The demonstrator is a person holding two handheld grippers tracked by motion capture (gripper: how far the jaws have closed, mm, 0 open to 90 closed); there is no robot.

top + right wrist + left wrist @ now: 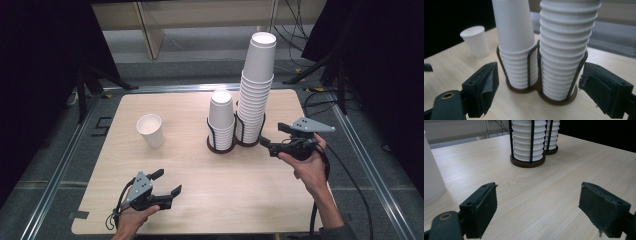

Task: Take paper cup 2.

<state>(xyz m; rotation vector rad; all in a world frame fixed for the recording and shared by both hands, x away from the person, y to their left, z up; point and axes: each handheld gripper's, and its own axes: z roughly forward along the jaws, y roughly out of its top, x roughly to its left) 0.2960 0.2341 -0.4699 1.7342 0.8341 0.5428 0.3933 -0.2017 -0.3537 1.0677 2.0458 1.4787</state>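
A: Right gripper (266,143)?

B: Jaws spread, nothing between them, aimed level at the tall cup stack (566,50) standing upright in its wire holder (574,82), straight ahead and near.

A: Left gripper (167,184)?

B: Also released, low over the tabletop (225,190), well apart from the stacks; the right is nearer.

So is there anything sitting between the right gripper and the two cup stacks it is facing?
Nothing visible. The right gripper has its jaws open, with bare table between it and the tall cup stack and the shorter stack. The single cup stands apart to the left, out of the way.
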